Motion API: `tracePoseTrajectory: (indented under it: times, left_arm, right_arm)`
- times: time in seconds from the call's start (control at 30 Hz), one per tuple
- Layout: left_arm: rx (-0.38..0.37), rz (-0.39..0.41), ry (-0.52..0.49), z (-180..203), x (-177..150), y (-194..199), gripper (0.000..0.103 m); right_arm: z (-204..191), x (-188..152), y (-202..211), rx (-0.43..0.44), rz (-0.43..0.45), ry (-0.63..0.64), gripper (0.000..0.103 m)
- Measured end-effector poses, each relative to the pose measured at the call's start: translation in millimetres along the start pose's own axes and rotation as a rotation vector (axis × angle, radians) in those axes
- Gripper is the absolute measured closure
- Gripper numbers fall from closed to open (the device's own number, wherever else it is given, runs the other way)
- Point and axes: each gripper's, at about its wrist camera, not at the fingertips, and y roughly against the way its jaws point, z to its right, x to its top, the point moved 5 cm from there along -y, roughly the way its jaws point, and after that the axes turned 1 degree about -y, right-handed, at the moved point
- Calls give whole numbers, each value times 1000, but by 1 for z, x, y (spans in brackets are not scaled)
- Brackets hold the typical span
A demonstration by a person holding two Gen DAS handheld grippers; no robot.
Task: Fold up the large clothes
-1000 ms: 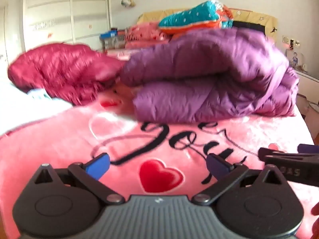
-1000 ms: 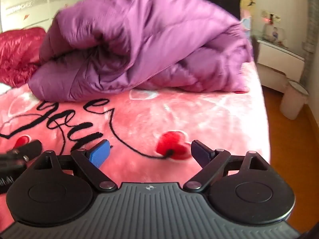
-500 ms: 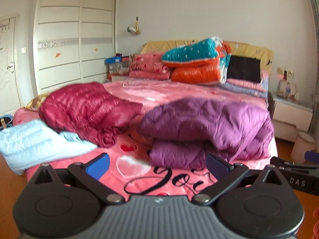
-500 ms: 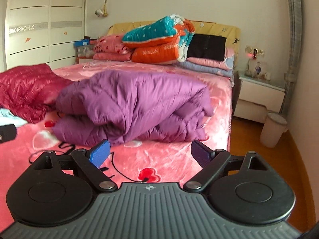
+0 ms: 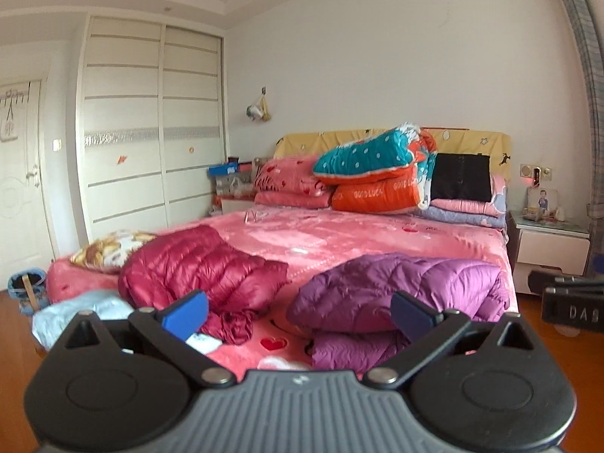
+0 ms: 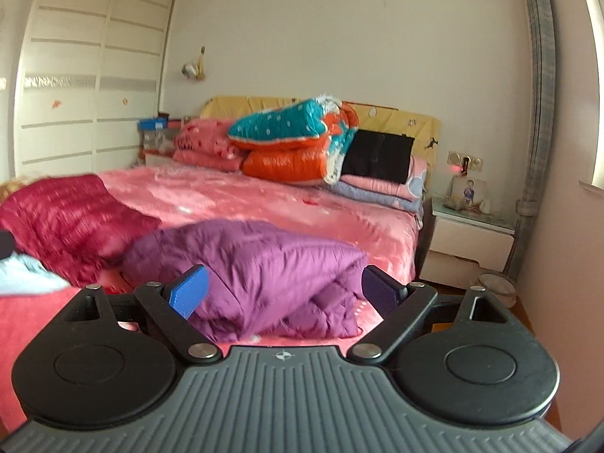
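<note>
A purple quilted jacket lies folded in a thick bundle near the foot of the pink bed. A dark red quilted jacket lies bunched to its left. A pale blue garment hangs over the bed's left corner. My left gripper is open and empty, held well back from the bed. My right gripper is open and empty too, facing the purple jacket from a distance. Its side shows in the left wrist view as a black part at the right edge.
Stacked pillows and a teal and orange quilt sit at the headboard. A white nightstand and a bin stand right of the bed. A white wardrobe fills the left wall. Wooden floor surrounds the bed.
Both grippers have drawn back and risen away from the bed. The purple jacket, close up a second ago, now lies far off, let go.
</note>
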Motion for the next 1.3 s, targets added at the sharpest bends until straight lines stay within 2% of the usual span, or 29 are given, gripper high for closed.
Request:
tracePoseTrajectory:
  times: [0.2, 0.37, 0.73, 1.03, 1.3]
  left_arm:
    - [-9, 42, -14, -2, 9, 15, 1]
    - [-24, 58, -17, 1, 13, 22, 1]
    - [-56, 91, -13, 5, 17, 34, 1]
    - [-78, 97, -18, 11, 17, 37, 1]
    - [-86, 87, -22, 15, 16, 33, 1]
  right_arm:
    - [-10, 24, 16, -9, 56, -22, 0]
    - [-15, 12, -6, -20, 82, -38, 0]
    - [-11, 10, -14, -13, 148, -105, 0]
    - [-15, -1, -28, -20, 137, -143, 0]
    - [-20, -2, -27, -20, 180, -165, 0]
